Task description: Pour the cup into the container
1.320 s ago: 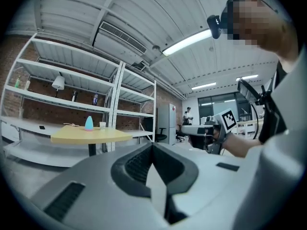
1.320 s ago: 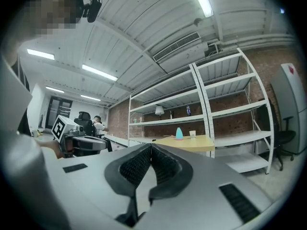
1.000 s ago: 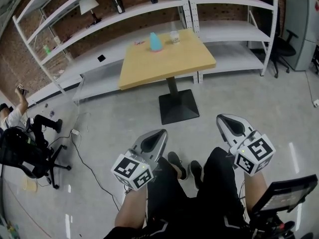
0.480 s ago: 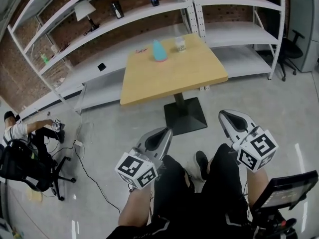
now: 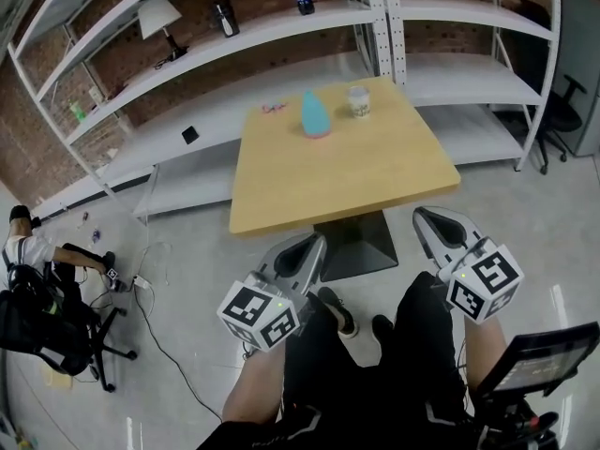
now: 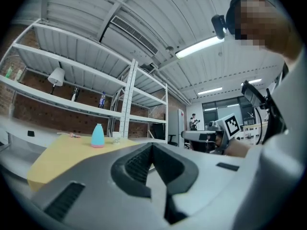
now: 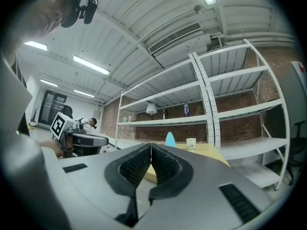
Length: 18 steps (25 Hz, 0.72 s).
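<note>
Facing the desk (image 5: 375, 186), left hand-held gripper (image 5: 305, 251) and right hand-held gripper (image 5: 431, 223) are closed, empty: cup (image 5: 358, 100) and teal container (image 5: 315, 115) lie beyond reach.

Both are held level above the person's legs (image 5: 323, 373) — left gripper (image 5: 307, 248) aimed toward 1 o'clock, right gripper (image 5: 427, 221) toward 11 o'clock. Each has jaws pressed together, empty; bare forearms (image 5: 251, 392) trail behind.
</note>
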### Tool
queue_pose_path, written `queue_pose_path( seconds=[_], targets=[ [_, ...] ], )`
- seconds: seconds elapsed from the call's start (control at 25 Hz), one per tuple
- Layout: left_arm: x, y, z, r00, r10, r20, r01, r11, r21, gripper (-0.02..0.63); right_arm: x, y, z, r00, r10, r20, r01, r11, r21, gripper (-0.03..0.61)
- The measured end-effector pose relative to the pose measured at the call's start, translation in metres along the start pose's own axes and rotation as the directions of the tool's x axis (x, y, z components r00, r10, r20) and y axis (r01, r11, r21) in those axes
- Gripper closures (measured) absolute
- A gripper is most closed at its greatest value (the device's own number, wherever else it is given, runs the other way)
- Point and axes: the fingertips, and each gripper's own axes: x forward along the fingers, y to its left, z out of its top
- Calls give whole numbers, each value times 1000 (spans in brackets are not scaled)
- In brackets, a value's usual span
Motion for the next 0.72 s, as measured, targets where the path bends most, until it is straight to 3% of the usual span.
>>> queue_pose_path(
  seconds=[0.72],
  targets=[
    [125,147,25,1000,-16,-21,15,1000,-5,614,169,-112,7,999,-35,12,35,999,35,575]
  ],
)
